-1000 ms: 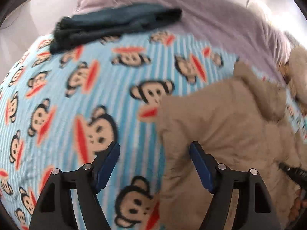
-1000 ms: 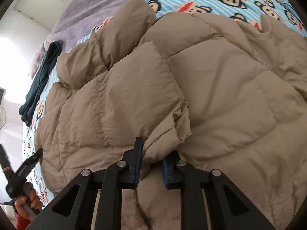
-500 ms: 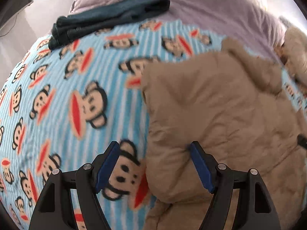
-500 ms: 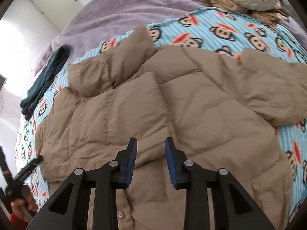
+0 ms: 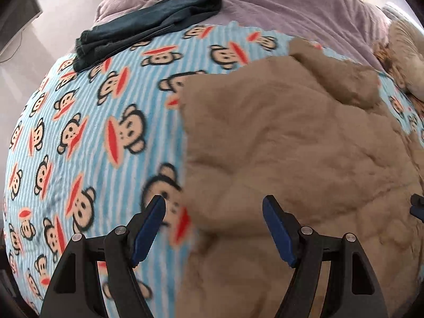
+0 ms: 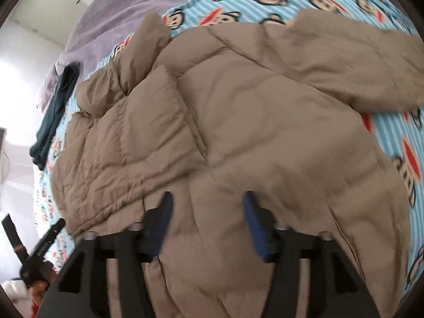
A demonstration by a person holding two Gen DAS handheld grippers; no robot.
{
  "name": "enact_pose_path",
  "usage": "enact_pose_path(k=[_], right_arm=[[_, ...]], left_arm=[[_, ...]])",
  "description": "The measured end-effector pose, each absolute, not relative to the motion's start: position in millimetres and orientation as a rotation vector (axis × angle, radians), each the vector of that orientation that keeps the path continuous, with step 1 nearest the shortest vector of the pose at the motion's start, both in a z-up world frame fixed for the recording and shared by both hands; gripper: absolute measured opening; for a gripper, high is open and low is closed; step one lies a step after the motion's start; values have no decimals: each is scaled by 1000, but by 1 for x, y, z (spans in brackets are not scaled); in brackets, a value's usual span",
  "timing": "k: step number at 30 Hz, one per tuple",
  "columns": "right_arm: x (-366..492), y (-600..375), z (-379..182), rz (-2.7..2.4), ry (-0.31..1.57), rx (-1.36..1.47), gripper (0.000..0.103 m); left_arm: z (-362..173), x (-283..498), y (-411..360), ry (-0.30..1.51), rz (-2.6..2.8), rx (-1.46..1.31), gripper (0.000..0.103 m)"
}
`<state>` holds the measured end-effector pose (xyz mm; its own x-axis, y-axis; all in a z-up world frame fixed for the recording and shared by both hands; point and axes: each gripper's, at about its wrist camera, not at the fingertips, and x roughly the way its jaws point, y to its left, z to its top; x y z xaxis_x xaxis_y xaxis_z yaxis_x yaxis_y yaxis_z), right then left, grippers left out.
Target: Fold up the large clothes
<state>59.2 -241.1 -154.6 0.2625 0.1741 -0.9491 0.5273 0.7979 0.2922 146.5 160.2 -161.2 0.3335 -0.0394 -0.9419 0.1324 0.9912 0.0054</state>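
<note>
The beige padded jacket (image 6: 251, 132) lies spread on the monkey-print blanket (image 5: 92, 132) on the bed. Left claw (image 5: 214, 228) and right claw (image 6: 208, 222) both stand spread above it, pinching nothing. No writing is readable.

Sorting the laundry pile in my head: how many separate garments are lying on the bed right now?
2. A tan quilted puffer jacket lies spread on the blue monkey-print blanket under both open grippers; a dark teal folded garment sits at the blanket's far edge. Others may lie out of frame.

Black angular arms with silver screw heads, ending in blue-padded fingers (image 5: 148, 228) on both grippers.
</note>
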Motion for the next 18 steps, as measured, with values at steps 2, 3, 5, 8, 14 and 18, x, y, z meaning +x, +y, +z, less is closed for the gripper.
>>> enact_pose_path(k=[2,3,5,8,14,18], right_arm=[[45,-246,-153,-263,1309,677,67],[37,-249,-152,-265,1312,696,72],[23,-253,-150,-261,1307,733,77],[6,-261,-146,-260,1300,768,80],[-15,-280,-135,-256,1272,825,84],[-21,-294,-131,-247,1263,833,84]], left_arm=[[-155,135,143,1238,-141,93,77],[-152,131,136,1241,-151,93,77],[-146,120,117,1247,-176,94,77],[-138,108,91,1259,-212,98,77],[-121,87,43,1218,-246,112,103],[-117,78,17,1221,-254,140,103]])
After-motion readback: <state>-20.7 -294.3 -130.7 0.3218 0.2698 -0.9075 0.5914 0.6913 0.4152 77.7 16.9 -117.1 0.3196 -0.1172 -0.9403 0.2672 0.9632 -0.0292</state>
